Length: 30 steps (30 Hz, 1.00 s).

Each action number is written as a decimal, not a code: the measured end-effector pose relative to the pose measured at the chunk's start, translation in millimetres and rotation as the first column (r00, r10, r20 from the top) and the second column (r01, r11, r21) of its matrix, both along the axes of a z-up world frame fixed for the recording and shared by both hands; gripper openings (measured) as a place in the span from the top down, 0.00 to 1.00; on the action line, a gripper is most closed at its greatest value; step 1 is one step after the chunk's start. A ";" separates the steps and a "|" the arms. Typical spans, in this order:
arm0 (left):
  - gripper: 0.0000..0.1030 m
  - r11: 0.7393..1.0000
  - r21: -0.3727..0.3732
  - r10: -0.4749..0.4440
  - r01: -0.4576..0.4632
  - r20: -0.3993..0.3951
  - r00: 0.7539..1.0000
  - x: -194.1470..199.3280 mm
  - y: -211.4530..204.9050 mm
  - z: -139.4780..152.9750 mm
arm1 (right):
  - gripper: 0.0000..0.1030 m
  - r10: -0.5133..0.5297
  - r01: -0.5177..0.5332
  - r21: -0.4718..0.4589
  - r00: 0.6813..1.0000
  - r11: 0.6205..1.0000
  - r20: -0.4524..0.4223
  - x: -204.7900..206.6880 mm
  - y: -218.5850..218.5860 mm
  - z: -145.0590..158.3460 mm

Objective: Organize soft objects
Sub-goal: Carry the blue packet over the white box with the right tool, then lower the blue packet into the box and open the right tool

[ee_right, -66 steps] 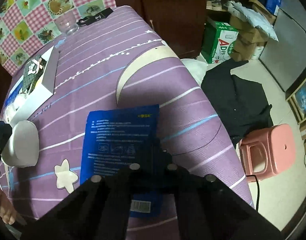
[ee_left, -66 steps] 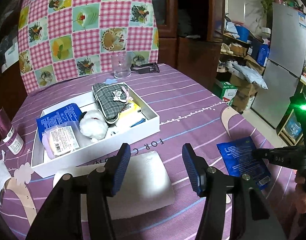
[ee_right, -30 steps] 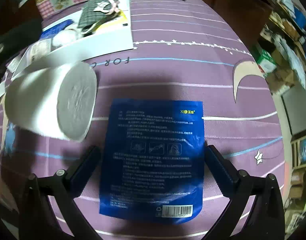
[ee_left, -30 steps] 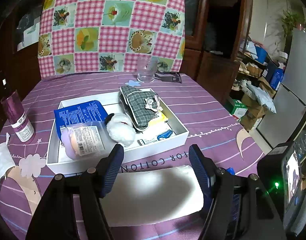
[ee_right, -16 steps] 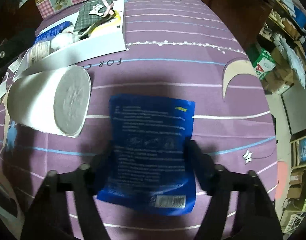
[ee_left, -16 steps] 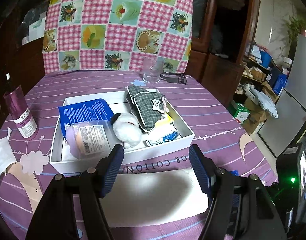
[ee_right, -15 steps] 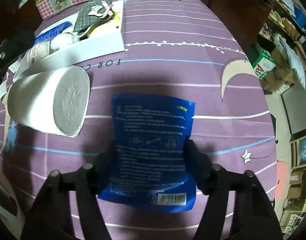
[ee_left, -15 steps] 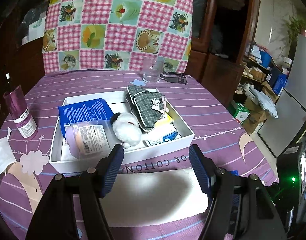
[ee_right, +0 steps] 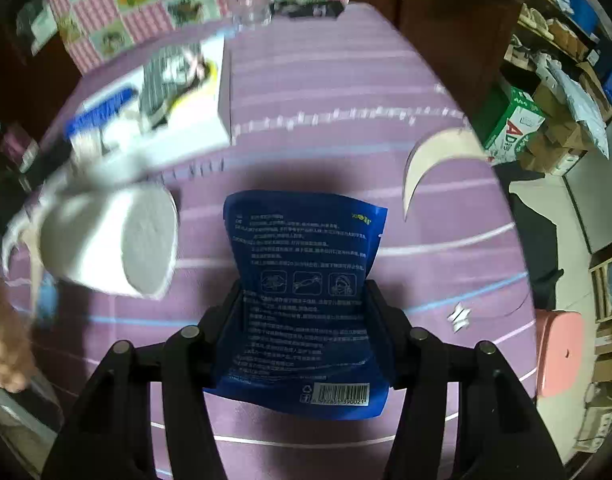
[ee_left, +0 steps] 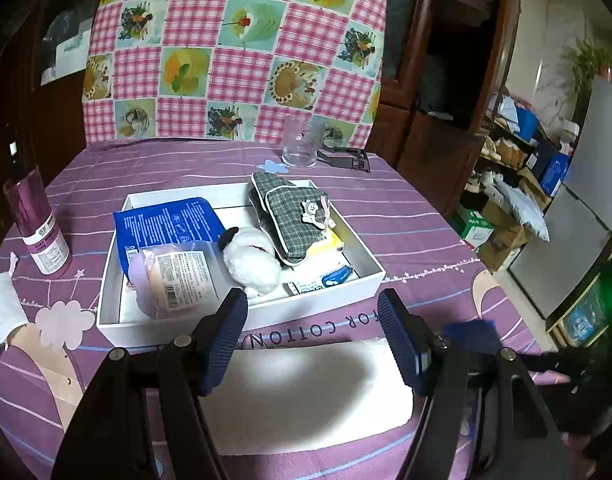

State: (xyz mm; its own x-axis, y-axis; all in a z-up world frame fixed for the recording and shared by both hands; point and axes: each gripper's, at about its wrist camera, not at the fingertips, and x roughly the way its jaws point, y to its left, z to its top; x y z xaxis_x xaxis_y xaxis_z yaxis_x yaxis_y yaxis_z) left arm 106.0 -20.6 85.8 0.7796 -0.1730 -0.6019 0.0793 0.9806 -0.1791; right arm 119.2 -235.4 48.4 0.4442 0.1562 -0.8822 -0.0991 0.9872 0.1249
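- Right tool (ee_right: 304, 312): its jaws have just been closing and now pinch the blue pouch (ee_right: 302, 280) by its side edges. The pouch's long axis runs straight out ahead of the tool, barcode end nearest, and it looks lifted clear of the purple desk (ee_right: 346, 120).
- Left tool (ee_left: 312, 340): jaws spread, with the white paper roll (ee_left: 306, 396) lying crosswise between them on the desk. I cannot tell whether the pads touch the roll's ends.
- From the right tool, that roll sits just ahead and to the left, flat end facing it.
- Further out, ahead and left of the right tool, is the white box (ee_left: 242, 316), already holding another blue pack (ee_left: 168, 224), a plush toy (ee_left: 252, 260) and a plaid pouch (ee_left: 294, 220).
- I'd judge the coming move turns on this: the box lies forward-left of the held pouch, past the roll, so the pouch should travel over or around the roll. The left tool is nearer the box, directly behind its near wall.
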 end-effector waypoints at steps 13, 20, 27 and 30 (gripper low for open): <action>0.27 0.979 -0.120 0.173 -0.165 0.062 0.983 1.4 71.1 17.4 | 0.43 0.145 -0.203 0.250 0.962 0.947 0.229 73.2 82.6 70.7; 0.27 0.951 -0.168 0.267 -0.259 0.027 0.963 6.6 114.1 11.7 | 0.42 0.290 -0.349 0.285 0.929 0.893 0.229 118.5 157.0 57.3; 0.27 0.955 -0.128 0.275 -0.269 0.036 0.961 8.9 115.2 10.9 | 0.32 0.338 -0.351 0.381 0.936 0.855 0.103 154.3 181.3 10.5; 0.27 0.957 -0.115 0.273 -0.268 0.033 0.961 10.3 113.2 9.6 | 0.22 0.341 -0.318 0.479 0.939 0.818 0.040 161.3 176.5 -11.2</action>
